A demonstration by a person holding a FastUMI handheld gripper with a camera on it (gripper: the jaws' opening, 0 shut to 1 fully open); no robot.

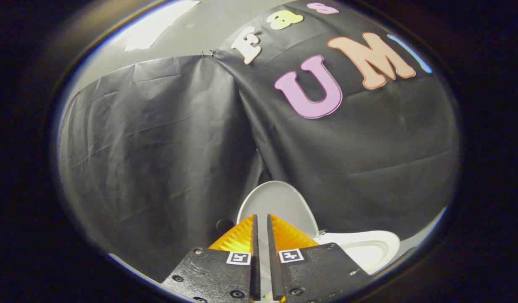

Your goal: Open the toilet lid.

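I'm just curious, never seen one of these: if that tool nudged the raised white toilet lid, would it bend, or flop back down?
The toilet lid looks like smooth, hard moulded plastic, so it would probably stay stiff and feel slippery. It stands raised against the black cloth, so a nudge that way likely moves it little; pulled forward, it might drop. The tool, fingers nearly closed and holding nothing, sits just before it.

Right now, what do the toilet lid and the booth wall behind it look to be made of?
The toilet lid, standing raised just beyond the nearly closed fingers of the hand-held gripper, looks like smooth white moulded plastic with a soft sheen, though ceramic cannot be ruled out. The booth wall looks like thin black sheeting, cloth or plastic film: it shows creases and a faint gloss.
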